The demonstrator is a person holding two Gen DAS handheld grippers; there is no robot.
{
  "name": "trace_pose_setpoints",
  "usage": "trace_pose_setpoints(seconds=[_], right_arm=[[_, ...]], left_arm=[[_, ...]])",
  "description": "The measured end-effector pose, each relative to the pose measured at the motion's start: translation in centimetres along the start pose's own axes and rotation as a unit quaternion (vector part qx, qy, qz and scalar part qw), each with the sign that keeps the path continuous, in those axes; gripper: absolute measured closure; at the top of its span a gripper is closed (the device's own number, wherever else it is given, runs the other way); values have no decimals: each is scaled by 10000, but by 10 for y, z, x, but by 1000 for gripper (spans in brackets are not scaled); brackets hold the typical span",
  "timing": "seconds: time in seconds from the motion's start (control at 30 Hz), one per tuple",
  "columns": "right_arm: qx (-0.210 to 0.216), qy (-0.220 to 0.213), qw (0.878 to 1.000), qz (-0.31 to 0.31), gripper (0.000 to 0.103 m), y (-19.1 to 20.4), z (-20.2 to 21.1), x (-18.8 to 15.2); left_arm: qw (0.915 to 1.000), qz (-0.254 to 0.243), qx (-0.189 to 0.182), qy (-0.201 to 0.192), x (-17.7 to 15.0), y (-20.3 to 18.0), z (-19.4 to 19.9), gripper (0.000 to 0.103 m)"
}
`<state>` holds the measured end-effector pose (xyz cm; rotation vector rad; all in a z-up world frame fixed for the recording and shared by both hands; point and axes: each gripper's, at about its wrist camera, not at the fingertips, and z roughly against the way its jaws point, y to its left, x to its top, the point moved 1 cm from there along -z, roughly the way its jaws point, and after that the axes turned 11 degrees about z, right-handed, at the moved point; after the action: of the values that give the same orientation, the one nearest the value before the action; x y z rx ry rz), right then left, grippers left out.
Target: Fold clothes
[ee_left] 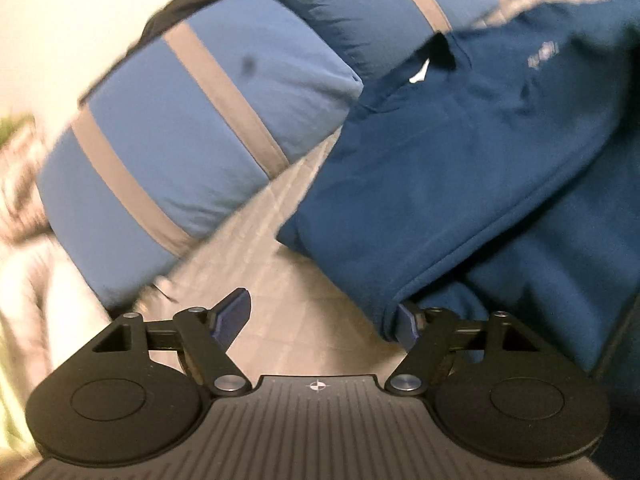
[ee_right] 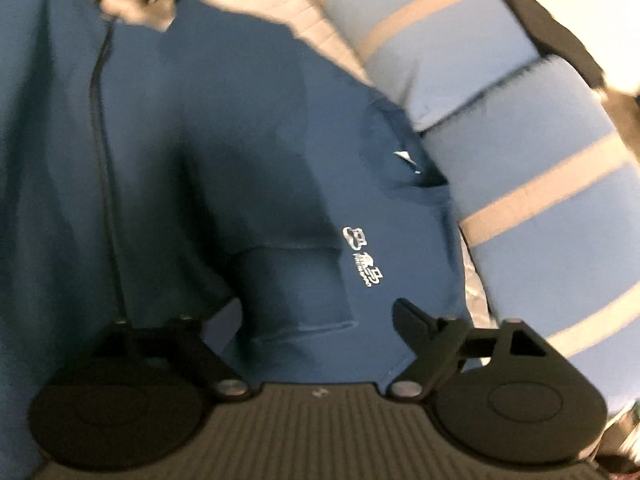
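A dark blue garment (ee_left: 460, 168) with a small white logo (ee_right: 362, 256) lies partly folded on a pale checked bed sheet (ee_left: 288, 280). My left gripper (ee_left: 320, 316) is open at the garment's near edge; its right finger (ee_left: 406, 322) touches the cloth fold and its left finger (ee_left: 236, 312) is over bare sheet. My right gripper (ee_right: 316, 316) is open low over the same garment (ee_right: 240, 152), near the logo; a folded flap lies between its fingers. Both views are motion-blurred.
Blue pillows with grey stripes (ee_left: 180, 128) lie along the far side of the bed, and they also show in the right wrist view (ee_right: 520, 140). A pale wall stands behind them. Pale bedding (ee_left: 24, 260) lies at the left.
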<state>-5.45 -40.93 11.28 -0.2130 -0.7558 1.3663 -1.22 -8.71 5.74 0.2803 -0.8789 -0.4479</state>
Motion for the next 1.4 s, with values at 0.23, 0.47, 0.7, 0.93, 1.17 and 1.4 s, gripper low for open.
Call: trace_pose_setpoints(seconds=[0.23, 0.47, 0.7, 0.93, 1.17, 1.4], right_arm=[[-263, -436, 9948, -877, 5, -14, 31, -11], [-604, -744, 9846, -1462, 4, -17, 54, -16], [-909, -590, 9791, -1722, 3, -20, 66, -33], [-1069, -526, 9701, -2116, 0, -25, 74, -55], [-1193, -516, 9479, -2907, 0, -53, 68, -67], [-1172, -864, 9019, -4066, 0, -98, 67, -72]], left_arm=[[9883, 1216, -883, 244, -9, 16, 2, 30], [9784, 1800, -444, 912, -21, 15, -32, 30], [9650, 2170, 773, 1252, -24, 45, -38, 29], [9602, 2666, 345, 758, -17, 87, 10, 29], [9656, 2563, 361, 254, 23, 131, 56, 29], [9637, 2519, 782, -418, 92, 176, 99, 28]])
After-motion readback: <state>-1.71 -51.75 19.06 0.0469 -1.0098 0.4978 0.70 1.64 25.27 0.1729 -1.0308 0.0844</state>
